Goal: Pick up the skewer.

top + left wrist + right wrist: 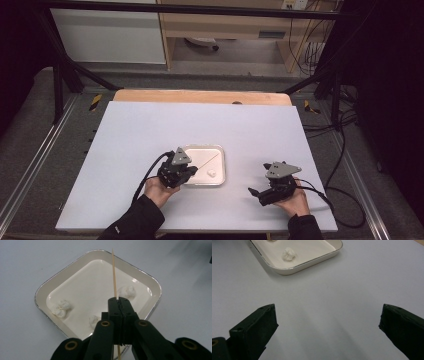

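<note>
The left tongs [119, 300] are clenching a thin wooden skewer [114, 272], which is pointing out over a white rectangular tray [42, 288] with a metallic rim. 3 small white lumps are lying in the tray: 1 at its left corner [61, 307], 1 near the tongs [94, 320], and 1 just beside the skewer [127, 291]. The skewer's lower end is running hidden between the jaws. In the high view the left tongs [192, 170] are sitting over the tray's left edge, covering part of it. The right tongs [327, 325] are hanging released over the bare bench [332, 290], well apart from the tray. No writing is showing on the tray or tongs. A cable [345, 200] is trailing off the bench's right side.
</note>
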The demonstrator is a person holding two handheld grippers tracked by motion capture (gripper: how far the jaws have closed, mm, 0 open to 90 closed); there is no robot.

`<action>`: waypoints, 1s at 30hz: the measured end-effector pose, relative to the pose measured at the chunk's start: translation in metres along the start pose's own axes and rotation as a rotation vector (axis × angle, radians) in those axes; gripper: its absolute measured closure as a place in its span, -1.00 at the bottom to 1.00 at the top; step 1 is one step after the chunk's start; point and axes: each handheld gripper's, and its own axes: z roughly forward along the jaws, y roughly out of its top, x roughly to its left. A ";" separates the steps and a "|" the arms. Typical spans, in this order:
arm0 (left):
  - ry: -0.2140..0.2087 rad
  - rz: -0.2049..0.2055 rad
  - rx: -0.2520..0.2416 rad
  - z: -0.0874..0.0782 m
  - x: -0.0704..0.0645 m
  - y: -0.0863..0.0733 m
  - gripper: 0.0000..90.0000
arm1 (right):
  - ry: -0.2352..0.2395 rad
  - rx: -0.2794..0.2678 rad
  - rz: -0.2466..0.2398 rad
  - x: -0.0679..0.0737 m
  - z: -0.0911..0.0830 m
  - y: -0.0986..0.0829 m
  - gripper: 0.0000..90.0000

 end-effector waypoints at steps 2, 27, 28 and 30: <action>-0.003 0.013 0.002 0.000 -0.002 0.002 0.98 | -0.004 0.010 -0.030 0.002 0.001 0.001 -0.95; -0.083 0.125 0.046 0.009 -0.030 0.026 0.98 | -0.034 0.063 -0.283 0.024 0.005 0.024 -0.86; -0.085 0.129 0.046 0.010 -0.031 0.027 0.98 | -0.036 0.064 -0.292 0.024 0.006 0.024 -0.86; -0.093 0.133 0.049 0.012 -0.033 0.030 0.98 | -0.039 0.066 -0.296 0.025 0.006 0.025 -0.85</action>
